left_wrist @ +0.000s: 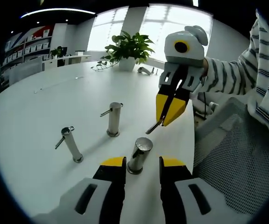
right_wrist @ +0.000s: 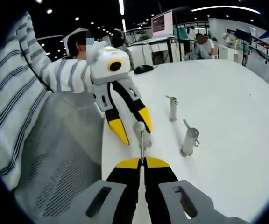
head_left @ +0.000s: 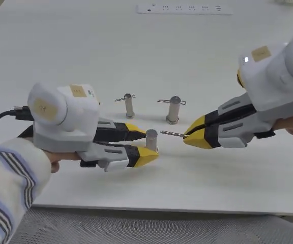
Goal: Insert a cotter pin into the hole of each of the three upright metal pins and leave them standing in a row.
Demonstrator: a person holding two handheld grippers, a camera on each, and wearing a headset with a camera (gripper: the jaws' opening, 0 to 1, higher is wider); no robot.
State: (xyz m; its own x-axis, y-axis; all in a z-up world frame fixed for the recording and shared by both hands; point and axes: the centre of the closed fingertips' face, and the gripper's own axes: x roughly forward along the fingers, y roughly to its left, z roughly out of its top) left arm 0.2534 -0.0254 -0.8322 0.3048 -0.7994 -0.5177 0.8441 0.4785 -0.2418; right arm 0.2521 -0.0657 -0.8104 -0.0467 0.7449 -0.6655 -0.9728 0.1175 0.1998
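Note:
Three upright metal pins stand on the white table [head_left: 187, 66]. The far-left pin [head_left: 129, 105] and the larger middle pin [head_left: 173, 110] each carry a cotter pin through the top. The near pin [head_left: 151, 140] stands between the fingers of my left gripper [head_left: 145, 142], whose jaws flank it with a small gap in the left gripper view [left_wrist: 142, 164]. My right gripper [head_left: 192, 136] is shut on a cotter pin [head_left: 173, 133], whose tip points at the near pin's top, a short way off. In the right gripper view the cotter pin [right_wrist: 142, 142] reaches toward that pin [right_wrist: 141, 132].
A white power strip [head_left: 185, 9] lies at the far edge of the table. A striped sleeve [head_left: 9, 183] sits at the near left. The table's front edge runs just below the grippers, with a mesh chair seat [head_left: 136, 229] beneath.

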